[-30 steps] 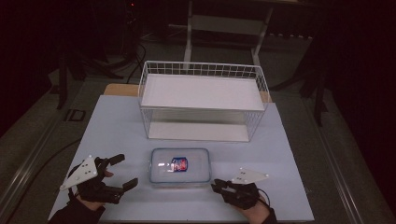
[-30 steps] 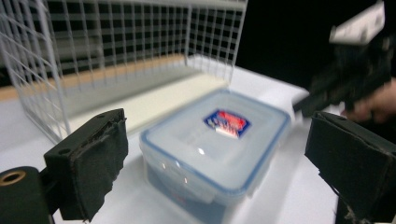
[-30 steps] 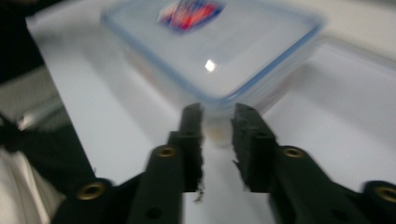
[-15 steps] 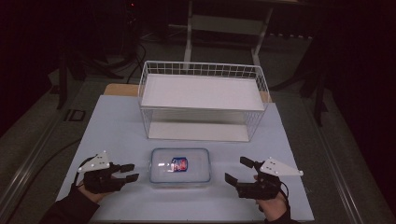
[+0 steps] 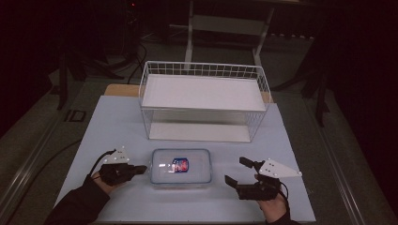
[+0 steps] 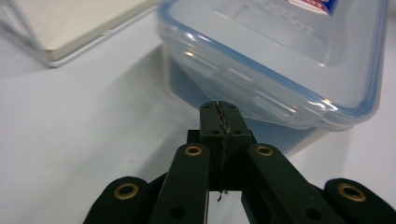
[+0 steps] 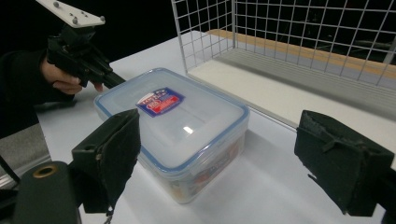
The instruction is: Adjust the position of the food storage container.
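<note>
While I hold both tools low over the table [image 5: 117,122], the clear lidded container [image 5: 180,167] lies flat between them, near the table's front edge and just in front of the white wire basket [image 5: 202,101]. Its long axis runs left to right across the table, parallel to the basket's front, with the lid and its red and blue label [image 5: 180,164] facing up. My left gripper [image 5: 139,169] has its jaws pressed together on nothing, tips aimed at the container's left end and just short of it. My right gripper [image 5: 237,170] has its jaws spread wide, pointing leftward at the container's right end, a little apart from it.
</note>
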Tool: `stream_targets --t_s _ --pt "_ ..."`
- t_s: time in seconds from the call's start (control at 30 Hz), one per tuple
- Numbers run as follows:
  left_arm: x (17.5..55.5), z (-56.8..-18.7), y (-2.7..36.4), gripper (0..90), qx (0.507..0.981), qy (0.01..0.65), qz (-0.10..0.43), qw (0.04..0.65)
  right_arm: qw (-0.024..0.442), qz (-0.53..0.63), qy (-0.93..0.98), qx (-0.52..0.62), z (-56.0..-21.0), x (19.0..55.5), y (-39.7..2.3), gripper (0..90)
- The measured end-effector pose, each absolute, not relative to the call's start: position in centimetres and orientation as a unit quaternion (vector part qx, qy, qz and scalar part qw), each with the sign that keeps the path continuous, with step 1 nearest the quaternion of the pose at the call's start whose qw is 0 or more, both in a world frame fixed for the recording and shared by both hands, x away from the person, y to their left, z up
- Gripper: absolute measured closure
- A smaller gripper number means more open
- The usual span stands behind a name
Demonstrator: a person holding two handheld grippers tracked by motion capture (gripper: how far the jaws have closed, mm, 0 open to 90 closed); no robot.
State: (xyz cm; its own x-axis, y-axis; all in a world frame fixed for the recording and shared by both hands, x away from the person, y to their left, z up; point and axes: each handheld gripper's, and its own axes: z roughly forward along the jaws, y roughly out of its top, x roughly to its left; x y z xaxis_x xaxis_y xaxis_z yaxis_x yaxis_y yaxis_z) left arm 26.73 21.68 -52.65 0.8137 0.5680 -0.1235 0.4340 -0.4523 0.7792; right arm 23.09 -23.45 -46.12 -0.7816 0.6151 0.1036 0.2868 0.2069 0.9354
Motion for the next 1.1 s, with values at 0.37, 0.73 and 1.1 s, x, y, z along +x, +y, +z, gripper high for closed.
stream_targets --t_s 0.37,0.73,1.1 --pt "27.6 -52.6 19.4 89.6 0.854 0.284 0.058 0.432 0.145 0.562 0.764 0.281 -46.3 23.4 -23.8 13.4" --pt "29.1 -52.5 16.6 89.6 0.860 0.271 0.058 0.428 0.173 0.560 0.766 0.264 -46.1 22.8 -23.6 12.2" --pt "30.7 -52.4 15.2 89.5 0.862 0.261 0.049 0.431 0.200 0.563 0.755 0.270 -45.9 22.4 -23.6 11.5"
